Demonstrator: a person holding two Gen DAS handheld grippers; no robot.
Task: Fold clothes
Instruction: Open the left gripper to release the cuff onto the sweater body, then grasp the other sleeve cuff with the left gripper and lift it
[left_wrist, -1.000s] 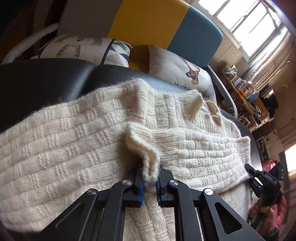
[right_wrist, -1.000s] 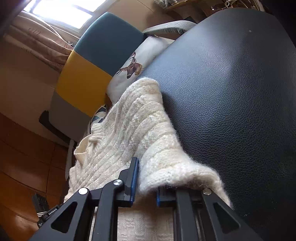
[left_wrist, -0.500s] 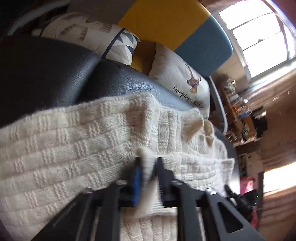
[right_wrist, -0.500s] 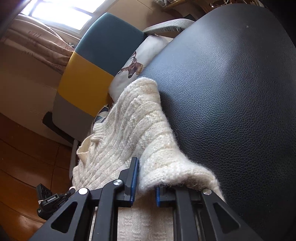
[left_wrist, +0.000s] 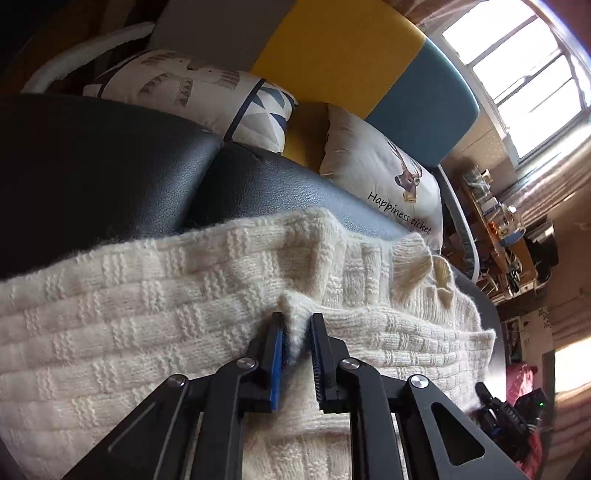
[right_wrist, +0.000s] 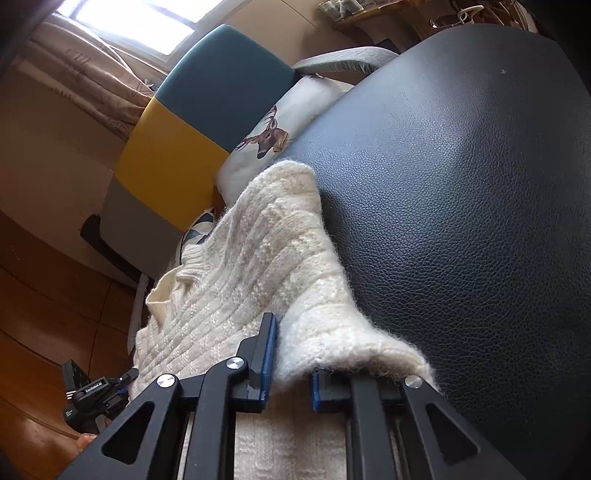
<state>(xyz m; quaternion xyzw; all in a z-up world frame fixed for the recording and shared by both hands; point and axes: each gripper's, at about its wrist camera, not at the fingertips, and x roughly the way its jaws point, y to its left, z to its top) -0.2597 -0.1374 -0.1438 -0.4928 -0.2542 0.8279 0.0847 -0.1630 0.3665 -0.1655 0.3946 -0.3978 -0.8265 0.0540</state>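
Note:
A cream knitted sweater (left_wrist: 155, 314) lies spread over a black leather seat (left_wrist: 92, 166). My left gripper (left_wrist: 296, 332) is shut on a small pinched ridge of the sweater, near the middle of the cloth. In the right wrist view the same sweater (right_wrist: 258, 258) runs along the left side of the black leather seat (right_wrist: 461, 184). My right gripper (right_wrist: 291, 354) is shut on a thick fold at the sweater's edge, which drapes over the right finger and hides its tip.
Two printed cushions (left_wrist: 207, 96) (left_wrist: 391, 173) lean against a yellow and teal backrest (left_wrist: 351, 55) behind the seat. The other gripper (left_wrist: 506, 417) shows at the lower right of the left wrist view. A cluttered shelf (left_wrist: 498, 229) stands by the window. Wooden floor (right_wrist: 44, 295) lies to the left.
My left gripper has swung and shifted over the sweater while keeping its pinch; less of the pinched ridge now shows above its fingers. The right gripper has held its fold almost still.

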